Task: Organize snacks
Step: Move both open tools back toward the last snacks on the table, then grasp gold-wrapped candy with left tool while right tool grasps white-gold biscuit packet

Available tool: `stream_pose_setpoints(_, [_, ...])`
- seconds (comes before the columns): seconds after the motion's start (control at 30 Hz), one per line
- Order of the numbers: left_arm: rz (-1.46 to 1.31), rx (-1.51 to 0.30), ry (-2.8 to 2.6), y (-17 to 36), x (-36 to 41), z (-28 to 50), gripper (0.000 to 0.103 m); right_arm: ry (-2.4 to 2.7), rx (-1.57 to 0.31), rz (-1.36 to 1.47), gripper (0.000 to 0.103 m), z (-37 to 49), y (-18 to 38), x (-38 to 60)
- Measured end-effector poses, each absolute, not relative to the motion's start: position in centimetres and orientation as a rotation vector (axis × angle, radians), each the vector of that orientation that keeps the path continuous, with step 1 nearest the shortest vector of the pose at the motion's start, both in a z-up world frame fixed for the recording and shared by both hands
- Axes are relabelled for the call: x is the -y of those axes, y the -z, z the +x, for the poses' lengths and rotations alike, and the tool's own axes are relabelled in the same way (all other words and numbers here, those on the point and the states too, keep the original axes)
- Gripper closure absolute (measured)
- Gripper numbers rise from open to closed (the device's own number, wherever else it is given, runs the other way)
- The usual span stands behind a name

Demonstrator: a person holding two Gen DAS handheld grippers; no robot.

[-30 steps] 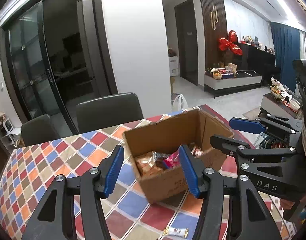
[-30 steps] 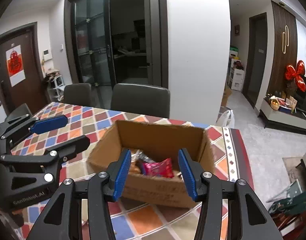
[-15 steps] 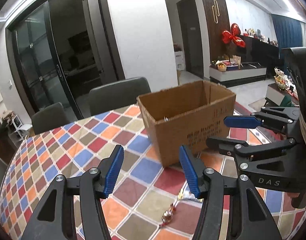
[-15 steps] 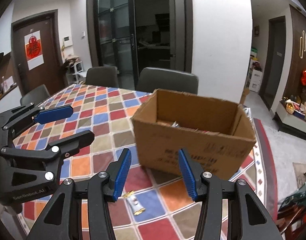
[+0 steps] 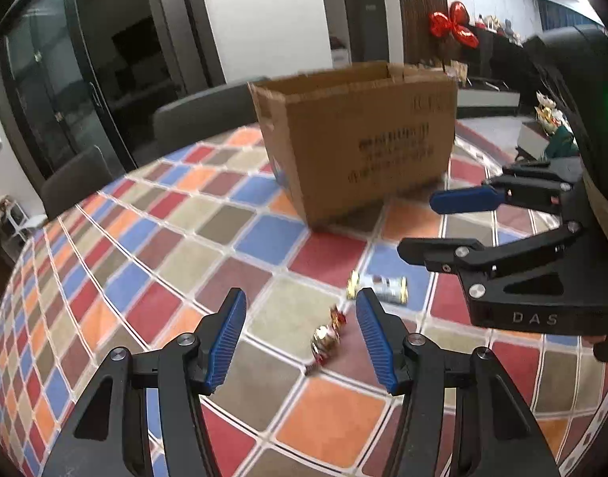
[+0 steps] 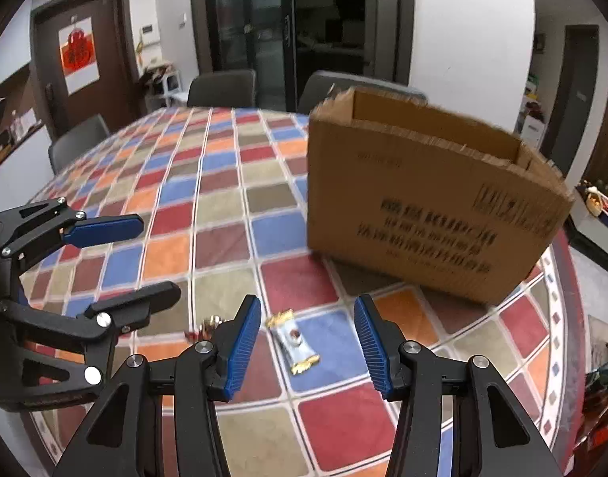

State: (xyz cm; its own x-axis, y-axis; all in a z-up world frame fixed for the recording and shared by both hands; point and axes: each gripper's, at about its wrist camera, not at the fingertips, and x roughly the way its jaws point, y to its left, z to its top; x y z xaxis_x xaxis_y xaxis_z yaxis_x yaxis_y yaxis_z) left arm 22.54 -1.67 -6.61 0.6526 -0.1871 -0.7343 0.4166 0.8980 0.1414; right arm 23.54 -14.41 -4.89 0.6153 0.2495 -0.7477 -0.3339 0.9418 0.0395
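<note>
A brown cardboard box [image 5: 359, 147] [image 6: 427, 194] stands on the checkered tablecloth; its inside is hidden from here. In front of it lie two wrapped snacks. A silver and gold wrapped bar [image 5: 383, 286] [image 6: 294, 340] lies flat on a blue square. A red and gold twisted candy [image 5: 327, 338] [image 6: 208, 326] lies to its left. My left gripper [image 5: 302, 336] is open above the twisted candy, nothing between its blue pads. My right gripper [image 6: 307, 348] is open over the silver bar, pads apart from it. Each gripper shows in the other's view [image 5: 455, 222] [image 6: 125, 262].
The table [image 6: 208, 183] wears a cloth of red, blue, orange and beige squares. Dark chairs [image 6: 222, 87] stand along its far side, in front of glass doors. To the right the table edge drops to the floor, with low furniture beyond.
Both grippers have come down and drawn back from over the box to low above the cloth. The box contents are out of sight and two snacks now lie between the fingers.
</note>
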Motion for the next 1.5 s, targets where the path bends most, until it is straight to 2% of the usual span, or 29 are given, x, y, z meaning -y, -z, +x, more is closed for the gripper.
stream_pose_setpoints(0.37, [0.242,-0.931,0.399,11.7,1.6,23.7,0.047,-0.343,-0.931,-0.142,0.053,24.0,8.2,13.9])
stream_pose_setpoints(0.57, [0.214,-0.965,0.390,13.2,1.7,24.8,0.052,-0.363,-0.989,-0.144,0.053,24.8,10.1,13.7])
stream_pose_setpoints(0.7, [0.199,-0.986,0.382,14.0,1.6,25.5,0.058,-0.370,-1.011,-0.145,0.053,25.6,11.0,13.6])
stream_pose_setpoints(0.8, [0.175,-1.001,0.390,14.4,1.5,25.9,0.066,-0.373,-1.020,-0.154,0.053,26.1,11.5,13.4])
stream_pose_setpoints(0.9, [0.152,-1.015,0.400,14.7,1.5,26.2,0.079,-0.383,-1.024,-0.163,0.053,26.4,11.7,13.2])
stream_pose_setpoints(1.37, [0.087,-0.988,0.383,13.2,0.8,25.4,0.079,-0.390,-1.059,-0.202,0.054,27.6,12.9,12.1])
stream_pose_setpoints(1.4, [0.083,-0.988,0.383,13.2,0.8,25.4,0.079,-0.389,-1.059,-0.208,0.055,27.7,12.9,12.0])
stream_pose_setpoints(1.5, [0.075,-0.985,0.374,13.0,0.6,25.3,0.079,-0.396,-1.063,-0.200,0.069,27.7,13.0,11.9])
